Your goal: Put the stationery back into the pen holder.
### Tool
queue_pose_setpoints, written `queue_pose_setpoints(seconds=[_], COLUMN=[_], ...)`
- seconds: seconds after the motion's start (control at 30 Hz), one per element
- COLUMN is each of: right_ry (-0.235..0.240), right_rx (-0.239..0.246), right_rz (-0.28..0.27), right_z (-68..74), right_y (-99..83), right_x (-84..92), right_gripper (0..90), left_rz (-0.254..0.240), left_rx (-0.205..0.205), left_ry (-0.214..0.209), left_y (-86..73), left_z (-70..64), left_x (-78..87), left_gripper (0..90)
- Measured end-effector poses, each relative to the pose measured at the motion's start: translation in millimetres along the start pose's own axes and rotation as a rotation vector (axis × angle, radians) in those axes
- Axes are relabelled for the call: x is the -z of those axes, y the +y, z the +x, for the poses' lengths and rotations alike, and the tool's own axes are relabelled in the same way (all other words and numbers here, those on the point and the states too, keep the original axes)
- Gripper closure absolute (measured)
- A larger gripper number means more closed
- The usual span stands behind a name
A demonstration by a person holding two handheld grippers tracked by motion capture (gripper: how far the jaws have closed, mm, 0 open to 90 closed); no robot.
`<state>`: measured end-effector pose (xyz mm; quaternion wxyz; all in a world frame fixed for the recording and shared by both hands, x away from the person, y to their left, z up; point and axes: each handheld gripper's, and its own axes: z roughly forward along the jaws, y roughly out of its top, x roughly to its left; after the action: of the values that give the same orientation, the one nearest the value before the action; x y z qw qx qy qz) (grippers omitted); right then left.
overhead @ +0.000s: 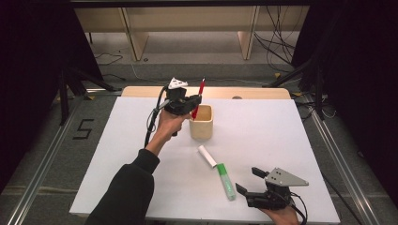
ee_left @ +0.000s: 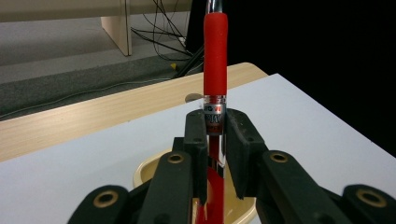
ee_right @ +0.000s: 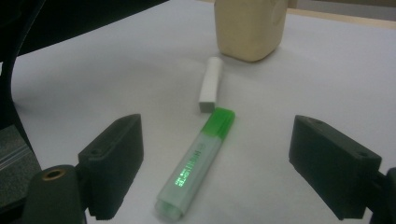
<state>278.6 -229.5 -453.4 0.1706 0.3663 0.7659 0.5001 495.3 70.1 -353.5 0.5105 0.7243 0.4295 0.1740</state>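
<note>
The left gripper [overhead: 193, 104] is held up over the far middle of the white table [overhead: 117, 154], gripped by the person's left hand [overhead: 169, 123], whose dark sleeve [overhead: 126, 192] comes in from the lower edge of the high view. Its jaws are clamped on a red pen [ee_left: 215, 60], which stands nearly upright between the pads; most of the red grip section rises above the jaws and the lower barrel hangs below them. Directly beneath the gripper and the pen's lower end sits a pale beige cup [overhead: 201, 122], its open rim visible under the jaws in the left gripper view.

Further right, at the near edge of the table, the right gripper [overhead: 248, 180] rests low in the person's right hand [overhead: 281, 216], a grey three-cornered plate [overhead: 285, 177] on top. Its jaws stand wide apart and grasp nothing. Between and just ahead of them lies a green highlighter [ee_right: 198, 158], flat on the table, touching neither pad. A white cylinder-shaped piece [ee_right: 210, 85] lies beyond the highlighter's green cap, almost end to end with it, and the beige cup stands farther off beyond that.
</note>
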Motion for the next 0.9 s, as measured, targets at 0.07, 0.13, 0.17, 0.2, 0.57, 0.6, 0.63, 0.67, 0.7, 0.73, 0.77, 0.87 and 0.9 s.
queue_pose_setpoints(seconds=[0.07, 0.13, 0.17, 0.2, 0.57, 0.6, 0.63, 0.67, 0.7, 0.73, 0.77, 0.87, 0.9], right_ry=[0.0, 0.001, 0.001, 0.001, 0.001, 0.002, 0.001, 0.001, 0.0, 0.0, 0.0, 0.001, 0.002], right_rx=[-0.001, -0.001, 0.0, -0.002, 0.001, 0.0, 0.0, 0.0, 0.001, 0.001, 0.001, 0.001, 0.001], right_rz=[0.002, 0.001, 0.0, -0.002, 0.001, 0.001, 0.001, 0.001, 0.001, 0.001, 0.001, 0.001, 0.002], right_z=[-0.1, -0.1, 0.0, 0.1, 0.1, 0.3, 0.4, 0.4, 0.3, 0.4, 0.4, 0.5, 0.7], right_y=[0.0, 0.0, 0.1, 0.1, 0.1, 0.1, 0.2, 0.2, 0.2, 0.2, 0.2, 0.2, 0.2], right_x=[0.0, 0.0, 0.0, 0.0, -0.3, -0.2, -0.1, -0.1, -0.1, -0.2, -0.2, -0.2, -0.1], right_gripper=[18.6, 18.6, 18.6, 18.6, 18.6, 18.6, 18.6, 18.6, 18.6, 18.6, 18.6, 18.6, 18.6], left_rz=[-0.001, 0.001, 0.004, 0.001, -0.001, 0.003, 0.002, 0.002, 0.001, 0.002, 0.003, 0.003, 0.002], left_rx=[-0.001, 0.001, -0.002, -0.001, 0.006, 0.004, 0.005, 0.003, 0.006, 0.008, 0.008, 0.003, 0.004], left_ry=[0.006, 0.008, 0.013, 0.014, 0.038, 0.042, 0.042, 0.043, 0.045, 0.045, 0.047, 0.053, 0.054], left_y=[0.5, 0.2, -0.2, -0.5, -4.2, -4.7, -5.2, -5.6, -6.0, -6.5, -6.9, -7.9, -8.1], left_z=[0.1, 0.4, 0.8, 1.1, 5.2, 5.3, 5.5, 5.8, 5.8, 5.7, 5.5, 4.9, 4.7], left_x=[-2.8, -5.8, -7.3, -8.4, -19.7, -20.6, -21.6, -22.6, -23.6, -24.6, -25.4, -27.6, -28.1], left_gripper=[78.8, 78.8, 78.8, 78.8, 78.8, 78.7, 78.7, 78.7, 78.7, 78.7, 78.7, 78.8, 78.7])
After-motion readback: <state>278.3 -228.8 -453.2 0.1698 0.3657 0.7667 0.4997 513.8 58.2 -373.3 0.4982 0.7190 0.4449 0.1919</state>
